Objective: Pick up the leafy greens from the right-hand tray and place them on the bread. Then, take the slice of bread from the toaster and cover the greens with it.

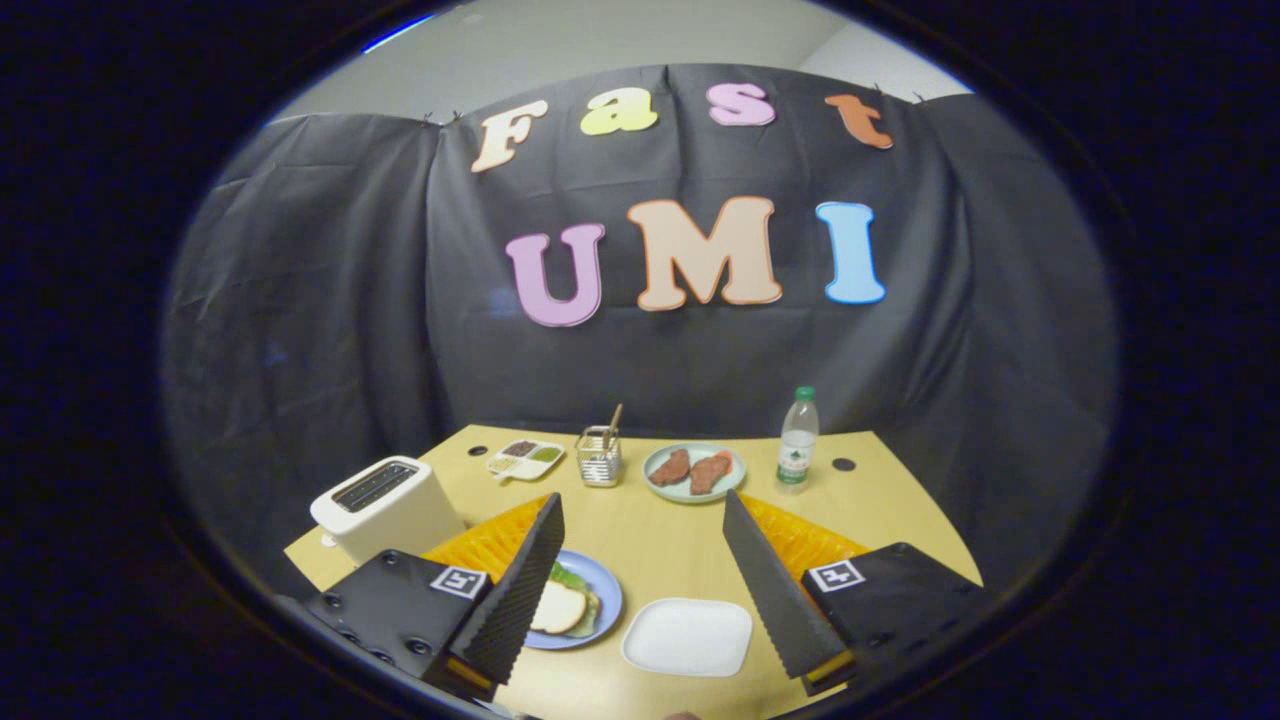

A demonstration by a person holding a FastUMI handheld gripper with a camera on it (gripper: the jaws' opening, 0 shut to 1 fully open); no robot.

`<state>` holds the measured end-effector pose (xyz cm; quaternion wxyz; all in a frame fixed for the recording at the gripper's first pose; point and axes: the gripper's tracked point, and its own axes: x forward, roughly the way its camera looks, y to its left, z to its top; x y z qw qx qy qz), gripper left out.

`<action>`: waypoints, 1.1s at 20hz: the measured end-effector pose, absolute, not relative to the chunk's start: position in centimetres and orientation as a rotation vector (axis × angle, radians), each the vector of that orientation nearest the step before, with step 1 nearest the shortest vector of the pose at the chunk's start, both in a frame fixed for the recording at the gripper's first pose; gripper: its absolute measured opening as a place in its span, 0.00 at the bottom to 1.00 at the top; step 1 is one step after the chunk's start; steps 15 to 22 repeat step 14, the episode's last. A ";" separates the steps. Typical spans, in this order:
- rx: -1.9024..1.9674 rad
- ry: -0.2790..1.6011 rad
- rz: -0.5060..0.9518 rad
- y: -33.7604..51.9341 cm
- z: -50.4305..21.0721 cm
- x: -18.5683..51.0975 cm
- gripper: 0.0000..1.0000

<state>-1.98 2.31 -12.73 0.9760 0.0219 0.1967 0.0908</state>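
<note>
Gripper [640, 545] wide open and empty above the desk [660, 545]; the sandwich looks built.

On the round blue plate [600, 610], a pale bread slice [557, 607] lies over the leafy greens [572, 578], so both steps appear done. The white toaster [385, 505] beside it shows dark slots; whether bread remains inside is unclear. The orange ridged tray [800, 540] on the right looks bare.

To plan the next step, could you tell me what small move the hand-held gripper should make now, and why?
Probably swing down toward the toaster: the hand-held gripper is open and empty, and greens already lie with the bread on the blue plate.
</note>
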 end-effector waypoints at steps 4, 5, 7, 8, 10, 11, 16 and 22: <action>0.002 0.265 0.115 -1.2 -8.3 -3.1 1.00; -0.007 0.251 0.103 -1.8 -7.5 -3.7 1.00; -0.012 0.217 0.083 -2.7 -6.0 -4.5 1.00; -0.015 0.200 0.076 -3.1 -5.2 -4.8 1.00; -0.032 0.158 0.052 -4.1 -3.5 -5.4 1.00; -0.037 0.133 0.039 -4.4 -2.9 -5.7 1.00; -0.026 0.111 0.012 -5.0 -1.9 -6.8 1.00; -0.026 0.111 0.012 -5.0 -1.9 -6.8 1.00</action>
